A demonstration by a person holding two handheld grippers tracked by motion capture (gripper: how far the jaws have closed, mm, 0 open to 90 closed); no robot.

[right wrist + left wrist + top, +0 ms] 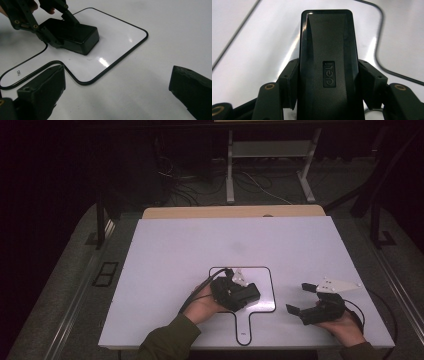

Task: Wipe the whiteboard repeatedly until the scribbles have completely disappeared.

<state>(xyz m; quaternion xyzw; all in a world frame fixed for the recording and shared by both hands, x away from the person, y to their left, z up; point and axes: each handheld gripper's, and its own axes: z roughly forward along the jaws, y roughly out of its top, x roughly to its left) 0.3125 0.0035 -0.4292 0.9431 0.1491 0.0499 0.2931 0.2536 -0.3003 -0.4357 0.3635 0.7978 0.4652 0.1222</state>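
Note:
A small white board (pixel 263 279) with a black rim and a handle lies flat on the white table (pixel 200 245), near its front edge. On it rests a black block-shaped eraser (pixel 328 50) marked "deli". My left gripper (pixel 241 295) is shut on the eraser's two long sides, its pads (pixel 290 80) pressed against them. The right gripper view shows the eraser (pixel 80 37) flat on the board (pixel 120 42), in the left gripper (pixel 58 31). My right gripper (pixel 298 298) stands open to the right of the board, low over the table, nothing between its fingers (pixel 43 87).
The board's handle (pixel 243 327) points toward the table's front edge. A wooden edge (pixel 230 212) shows behind the table's far side. Beyond it are desk legs (pixel 230 170) and loose cables on a dark floor. The table's far half is bare white surface.

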